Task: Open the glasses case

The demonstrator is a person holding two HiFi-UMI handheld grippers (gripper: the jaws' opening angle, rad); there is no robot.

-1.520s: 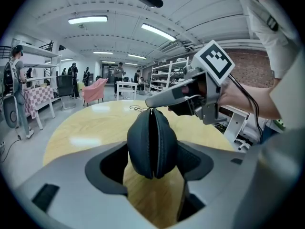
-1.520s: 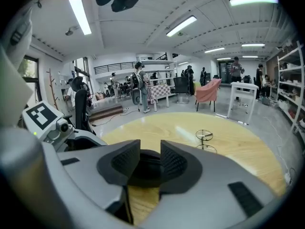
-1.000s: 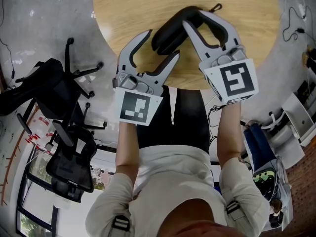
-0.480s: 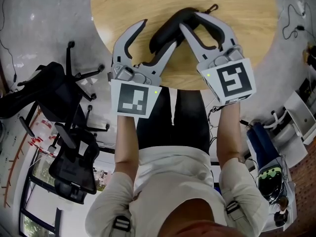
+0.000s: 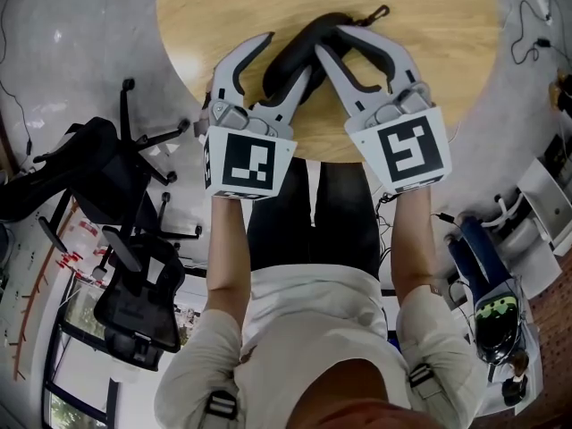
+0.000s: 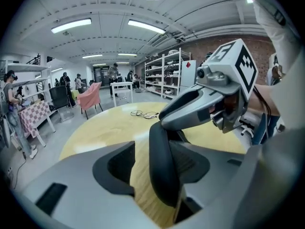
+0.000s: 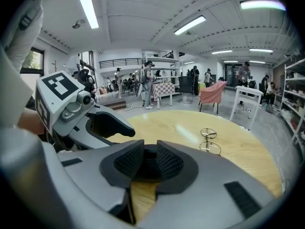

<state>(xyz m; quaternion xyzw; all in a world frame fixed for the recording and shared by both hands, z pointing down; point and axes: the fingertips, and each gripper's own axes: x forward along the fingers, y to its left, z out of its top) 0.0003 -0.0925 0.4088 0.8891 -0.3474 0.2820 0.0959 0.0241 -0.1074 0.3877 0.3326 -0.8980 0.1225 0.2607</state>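
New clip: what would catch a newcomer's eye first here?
Both grippers meet on a black glasses case at the near edge of the round wooden table: the left gripper and right gripper each have it between closing jaws. Farther across the table lie wire-rimmed glasses.

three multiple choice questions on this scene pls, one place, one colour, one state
1. Where is the glasses case?
A) on the round wooden table
B) on the floor
C) on a chair

2. What colour is the case?
A) white
B) red
C) black

3. The case is:
A) wide open
B) closed
C) in two pieces

Answers:
1 A: it lies on the wood between the left gripper and right gripper, whose jaws are closing around it.
2 C: it is black all over.
3 B: it is one smooth body and no lining shows.
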